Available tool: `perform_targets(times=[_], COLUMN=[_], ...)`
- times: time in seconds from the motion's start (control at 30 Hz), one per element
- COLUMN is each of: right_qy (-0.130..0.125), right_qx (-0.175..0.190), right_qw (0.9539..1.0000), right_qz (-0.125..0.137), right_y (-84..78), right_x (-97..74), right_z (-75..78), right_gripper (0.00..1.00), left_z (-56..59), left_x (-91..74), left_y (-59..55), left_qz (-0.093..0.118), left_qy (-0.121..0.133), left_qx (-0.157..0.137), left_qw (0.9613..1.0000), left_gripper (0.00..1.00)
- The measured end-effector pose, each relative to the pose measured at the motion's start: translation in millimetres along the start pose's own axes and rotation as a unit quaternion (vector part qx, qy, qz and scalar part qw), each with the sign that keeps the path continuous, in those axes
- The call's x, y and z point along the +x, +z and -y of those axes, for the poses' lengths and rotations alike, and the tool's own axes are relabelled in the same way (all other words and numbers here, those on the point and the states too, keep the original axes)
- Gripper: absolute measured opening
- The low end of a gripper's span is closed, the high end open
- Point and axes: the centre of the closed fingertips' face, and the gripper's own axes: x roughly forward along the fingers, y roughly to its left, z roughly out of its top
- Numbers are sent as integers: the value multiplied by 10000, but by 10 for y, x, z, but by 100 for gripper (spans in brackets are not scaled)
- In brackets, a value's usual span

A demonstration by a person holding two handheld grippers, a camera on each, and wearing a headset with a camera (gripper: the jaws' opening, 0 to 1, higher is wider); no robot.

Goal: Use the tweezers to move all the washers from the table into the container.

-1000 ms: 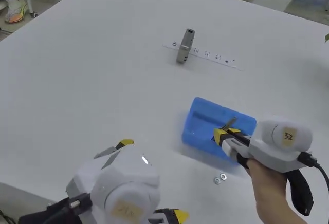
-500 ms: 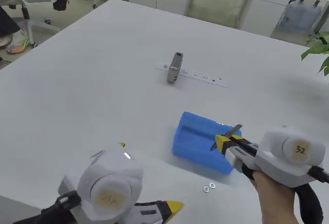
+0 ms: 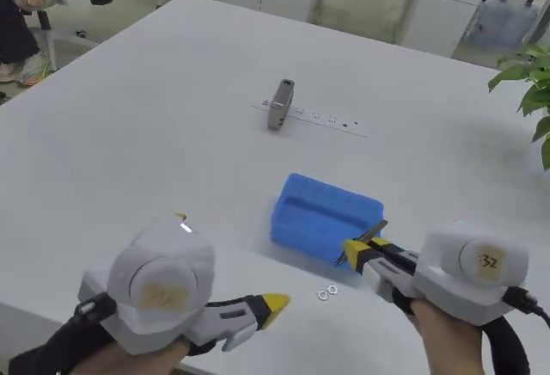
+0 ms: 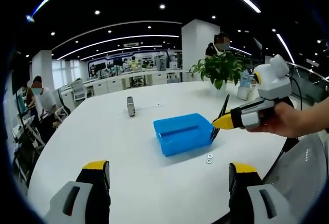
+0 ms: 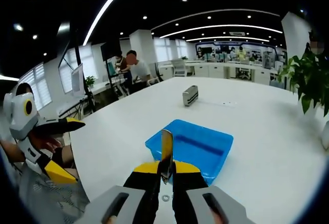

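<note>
Right gripper is clamped on the tweezers, whose tips stick out past the yellow jaws and hang over the near corner of the blue container. You hold the tool pinched at its middle so that the jaws' squeeze works the tips. Left gripper has its jaws spread wide and carries nothing; it sits low and well apart on your near side, probably parked there to leave the work to the other hand. The washers are a pair lying flat on the white table, touching or nearly so, just beside the container's near wall and just short of the tweezer tips, so the next reach looks short. Views compared: the head view gives the layout from above, with the pair of washers, the container and both grippers together. The left gripper view shows the tweezers side-on, tips angled down beside the container's corner, with the washers below them on the table, which is a height relation the head view flattens. The right gripper view looks straight along the tweezers and shows the jaws closed on them, plus one small ring between the jaw bases; the container's inside reads plain blue there, too small to tell whether any washers lie within
</note>
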Motion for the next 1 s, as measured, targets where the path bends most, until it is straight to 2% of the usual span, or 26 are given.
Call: perform_targets(times=[0.13,0.2,0.33,0.4,0.5,0.6,0.77,1.0], right_qy=[209,332,428,482,584,646,691,717], right_qx=[4,34,28,65,20,-26,-174,-186], right_qw=[9996,9990,9983,9981,9973,9968,9958,9960], right_qz=[-191,-311,-390,-389,-434,-463,-583,-500], right_y=[-155,-240,-320,-322,-345,-367,-448,-418], right_x=[51,75,101,111,168,214,241,241], right_z=[18,18,62,73,69,56,26,21], right_gripper=[4,4,4,4,4,4,4,4], left_z=[27,-28,-97,-128,-165,-198,-223,-215], left_x=[2,13,22,25,28,17,13,25], left_y=[-15,-33,-46,-67,-106,-105,-135,-182], left_qz=[0,-37,-61,-109,-204,-204,-281,-418], left_qy=[75,235,378,450,604,704,765,749], left_qx=[-16,184,146,138,276,337,405,527], left_qw=[10000,9995,9992,9988,9976,9967,9959,9949], left_gripper=[99,99,99,99,99,99,99,99])
